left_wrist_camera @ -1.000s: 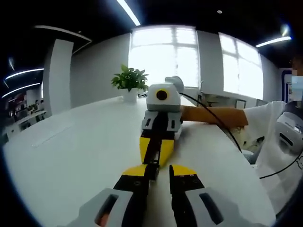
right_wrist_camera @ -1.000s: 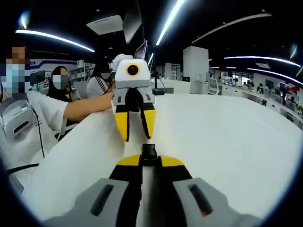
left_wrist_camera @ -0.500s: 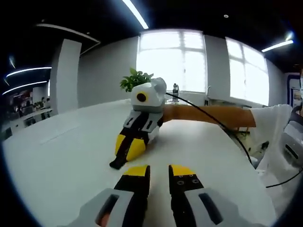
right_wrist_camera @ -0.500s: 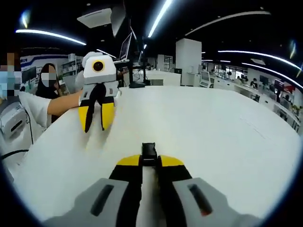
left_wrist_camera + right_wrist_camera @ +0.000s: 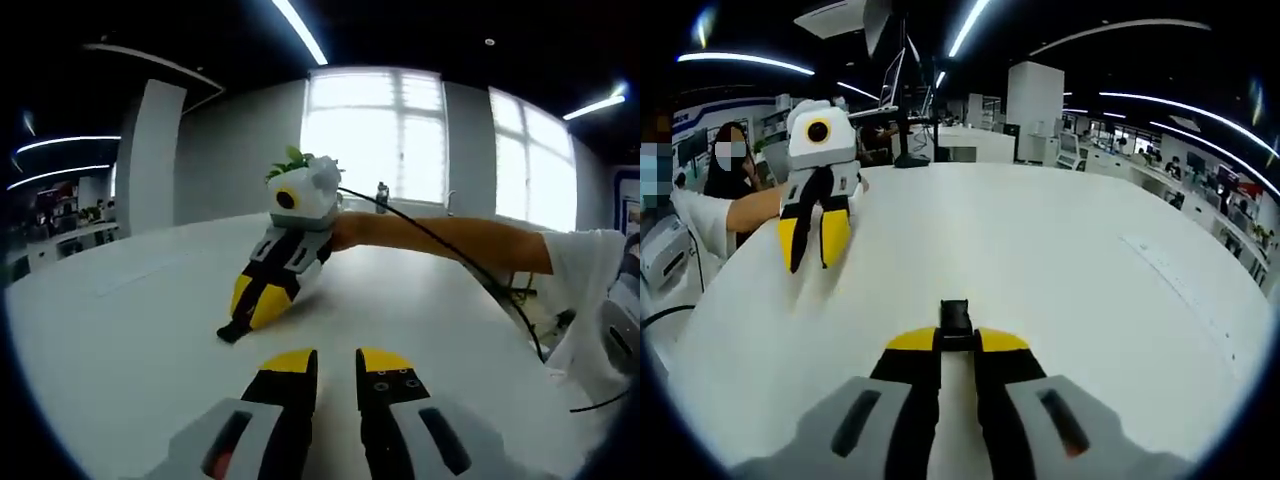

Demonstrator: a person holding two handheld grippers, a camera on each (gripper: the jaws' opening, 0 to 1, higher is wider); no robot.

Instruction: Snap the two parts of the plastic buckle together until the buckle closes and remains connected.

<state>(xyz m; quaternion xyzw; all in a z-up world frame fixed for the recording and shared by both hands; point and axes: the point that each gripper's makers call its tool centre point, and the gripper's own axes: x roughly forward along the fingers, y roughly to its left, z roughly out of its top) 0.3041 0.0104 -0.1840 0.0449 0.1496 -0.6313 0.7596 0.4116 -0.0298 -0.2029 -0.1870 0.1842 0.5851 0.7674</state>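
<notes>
The right gripper (image 5: 956, 342) has its yellow-tipped jaws pinched tight on a black plastic buckle (image 5: 955, 318), whose end pokes out just past the fingertips over the white table (image 5: 1060, 260). From the left gripper view the same gripper (image 5: 248, 312) comes in from the right, tilted down toward the tabletop (image 5: 120, 330), with the black buckle (image 5: 229, 331) sticking out of its tips, low over or touching the surface; I can't tell which. I also can't tell from here whether the black piece is one half or both halves joined.

The left gripper (image 5: 335, 362) sits low over the table with its two jaws parallel and a narrow gap between them, nothing between the tips. In the right gripper view it (image 5: 808, 243) stands off to the left, well apart from the buckle, pointing down, its yellow fingers slightly parted and bare.

A person's forearm (image 5: 440, 240) reaches out behind the right gripper, a black cable (image 5: 470, 270) draped across it, and a white sleeve (image 5: 585, 290) shows at the right. A potted green plant (image 5: 293, 158) peeks up behind the gripper body, in front of bright windows (image 5: 375, 135). On the other side of the room, long ceiling lights (image 5: 975, 25) run over rows of desks, and a seated person (image 5: 732, 160) is at the far left.
</notes>
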